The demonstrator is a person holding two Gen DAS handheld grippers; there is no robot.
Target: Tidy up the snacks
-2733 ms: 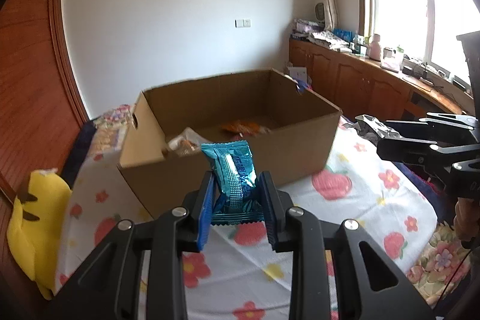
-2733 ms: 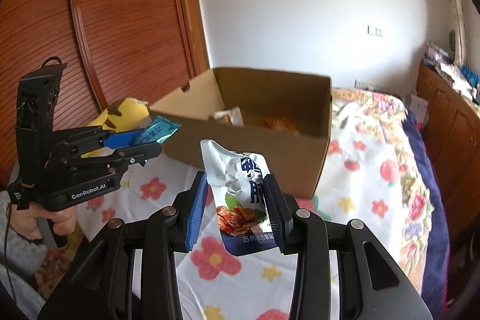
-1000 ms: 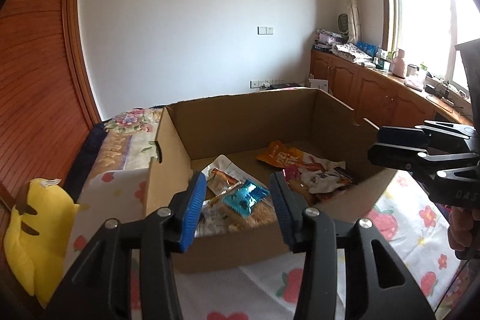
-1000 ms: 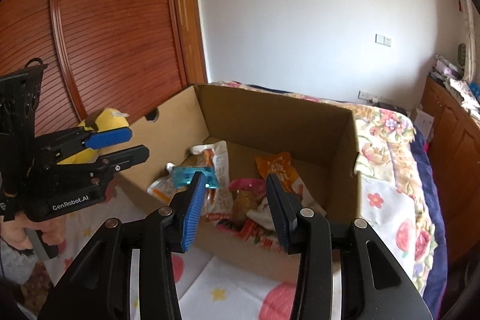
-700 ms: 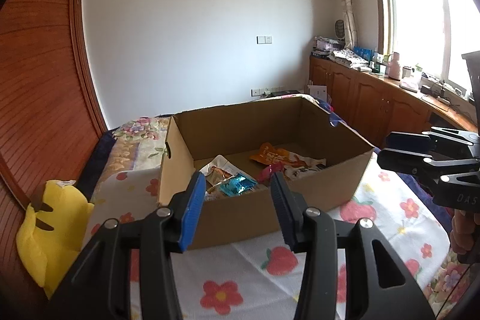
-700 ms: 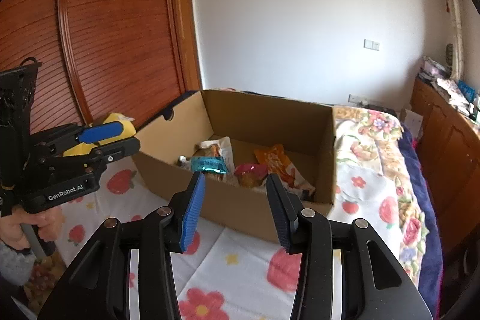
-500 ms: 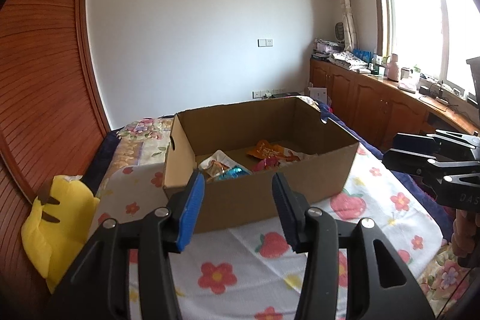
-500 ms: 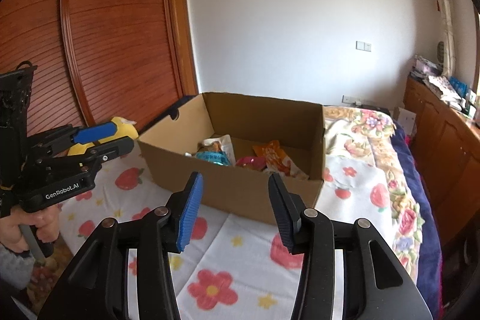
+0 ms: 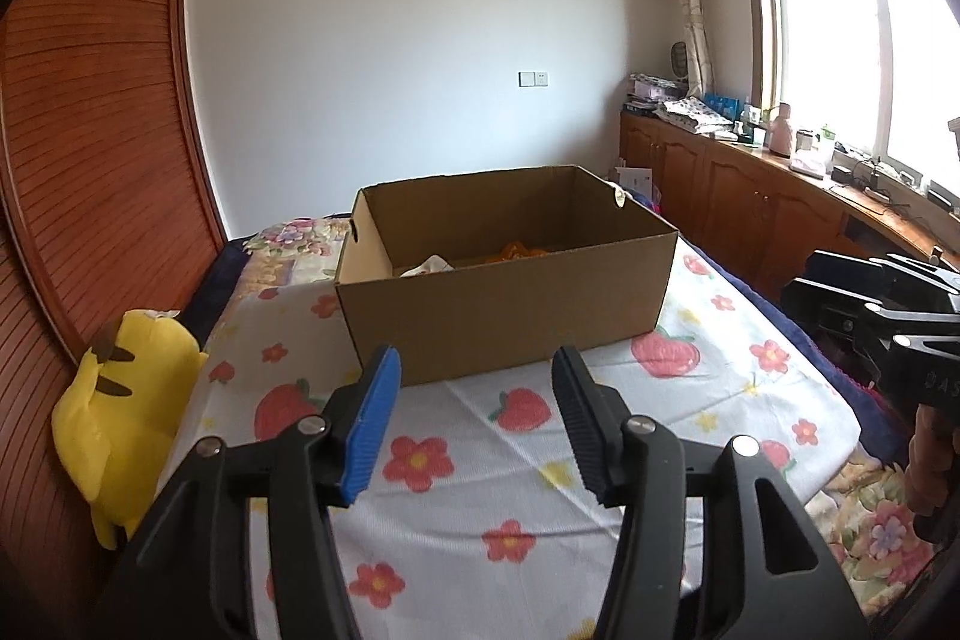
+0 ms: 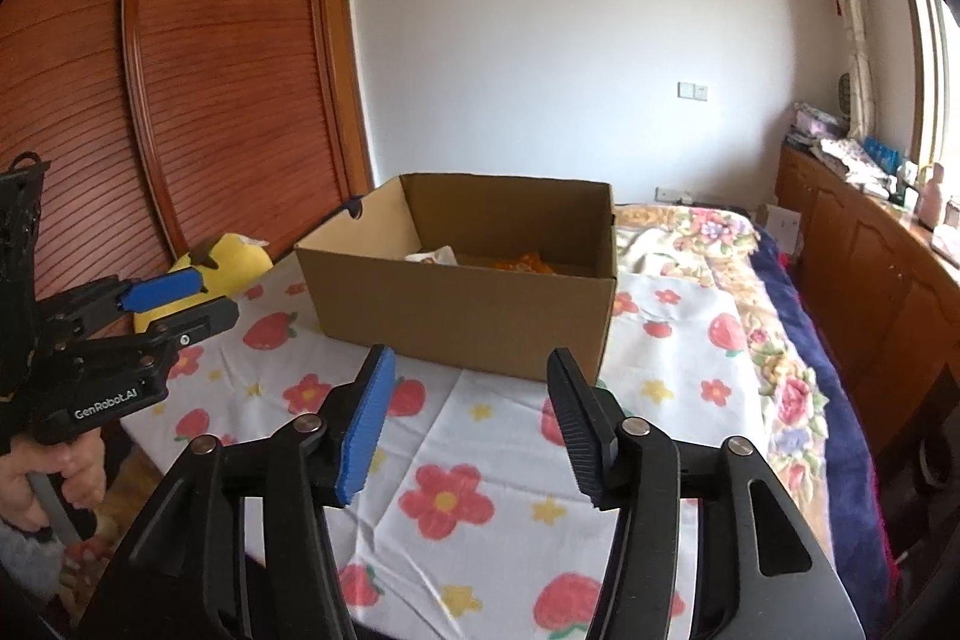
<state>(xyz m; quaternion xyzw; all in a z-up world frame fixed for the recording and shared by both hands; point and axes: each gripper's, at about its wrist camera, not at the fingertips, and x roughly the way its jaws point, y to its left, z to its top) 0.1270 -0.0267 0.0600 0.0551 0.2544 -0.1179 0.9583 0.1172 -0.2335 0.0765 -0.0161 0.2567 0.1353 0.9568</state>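
Jaws of left gripper [image 9: 474,418] and right gripper [image 10: 468,418] gape, just widened, empty.

Left gripper [image 9: 474,421] and right gripper [image 10: 468,421] side by side — jaws just opening, nothing between them.

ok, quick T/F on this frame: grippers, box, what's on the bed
1. The left gripper holds a blue packet. False: its jaws stand open, empty.
2. The right gripper is open with nothing between its fingers. True.
3. The cardboard box stands on the flowered sheet. True.
4. The box is empty. False: snack packets show above its near wall.
5. A yellow plush toy lies at the bed's edge, outside the box. True.
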